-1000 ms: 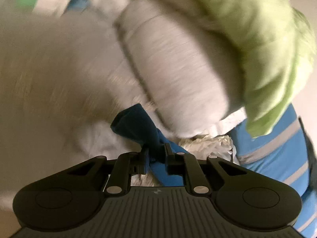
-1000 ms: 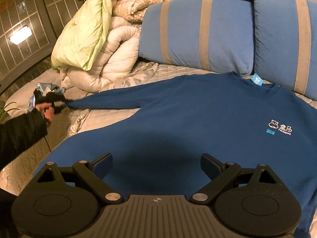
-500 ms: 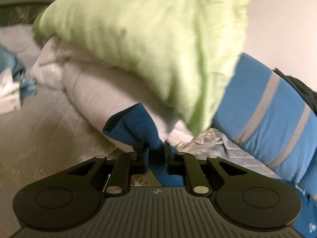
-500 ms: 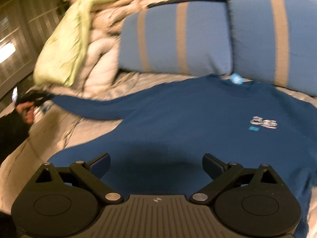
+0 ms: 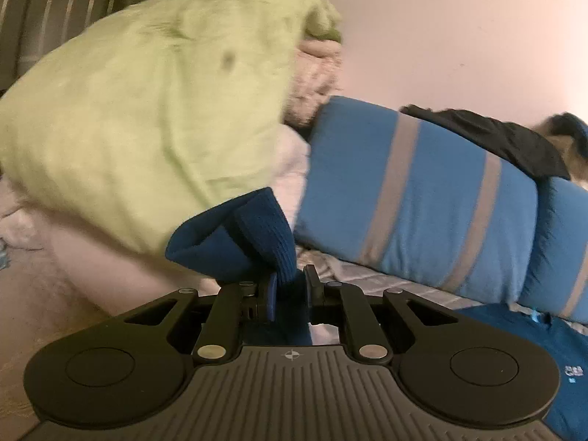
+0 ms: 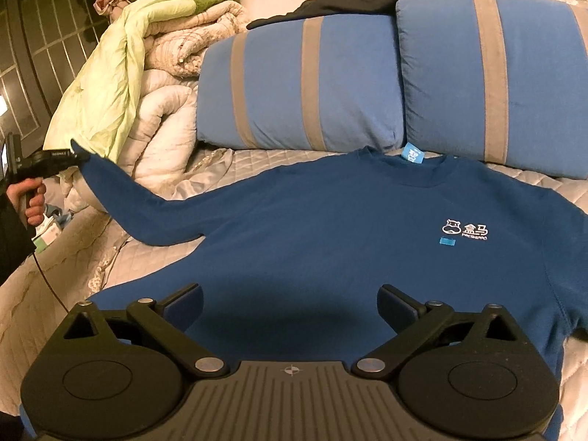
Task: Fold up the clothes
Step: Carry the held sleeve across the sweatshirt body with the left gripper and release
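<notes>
Blue sweatshirt (image 6: 349, 239) flat on bed (image 6: 55, 294), collar toward striped pillows (image 6: 312, 84); left gripper (image 5: 288, 288) clamped on sleeve cuff (image 5: 257, 235), lifted off bed; right gripper (image 6: 290, 303) jaws wide apart, empty, over sweatshirt hem.

Black ribbed gripper (image 6: 290, 303), blue pads (image 6: 185, 303), black sleeve (image 6: 11, 235)

A sweatshirt (image 6: 330, 228) lies flat on the bed (image 6: 55, 279) at centre frame, collar toward two pillows (image 6: 316, 84) behind it. A heap of quilts (image 6: 161, 73) sits upper left. One sleeve (image 6: 147, 202) stretches left, its cuff raised off the bed, in the left tool (image 5: 288, 290).
</notes>
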`<state>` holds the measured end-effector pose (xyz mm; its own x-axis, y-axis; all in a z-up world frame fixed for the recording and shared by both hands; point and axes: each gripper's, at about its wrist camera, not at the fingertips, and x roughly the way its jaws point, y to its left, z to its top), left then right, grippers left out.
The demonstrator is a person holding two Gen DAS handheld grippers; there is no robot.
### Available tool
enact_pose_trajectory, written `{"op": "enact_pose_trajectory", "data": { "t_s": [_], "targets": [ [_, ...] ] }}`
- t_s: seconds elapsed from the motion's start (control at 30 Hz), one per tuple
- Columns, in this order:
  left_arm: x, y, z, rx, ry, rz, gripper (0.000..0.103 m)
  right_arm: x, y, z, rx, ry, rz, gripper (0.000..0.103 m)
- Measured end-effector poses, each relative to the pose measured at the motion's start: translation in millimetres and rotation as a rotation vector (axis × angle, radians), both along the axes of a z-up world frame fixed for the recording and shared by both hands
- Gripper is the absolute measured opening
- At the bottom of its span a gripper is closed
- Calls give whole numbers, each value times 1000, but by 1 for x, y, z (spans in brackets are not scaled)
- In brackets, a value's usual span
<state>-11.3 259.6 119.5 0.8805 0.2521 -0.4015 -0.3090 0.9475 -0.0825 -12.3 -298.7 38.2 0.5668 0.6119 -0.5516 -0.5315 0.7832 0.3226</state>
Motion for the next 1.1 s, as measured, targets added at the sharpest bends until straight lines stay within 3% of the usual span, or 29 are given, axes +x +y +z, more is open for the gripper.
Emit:
{"op": "enact_pose_trajectory", "data": {
  "t_s": [0.63,1.1],
  "targets": [
    [64,-143,-1,184,-4,-276,14,5,-6,-3,46,47,-18,101],
    [80,-276,-16,300,-14,-584,14,6,-13,-4,56,53,-114,101]
  ]
}}
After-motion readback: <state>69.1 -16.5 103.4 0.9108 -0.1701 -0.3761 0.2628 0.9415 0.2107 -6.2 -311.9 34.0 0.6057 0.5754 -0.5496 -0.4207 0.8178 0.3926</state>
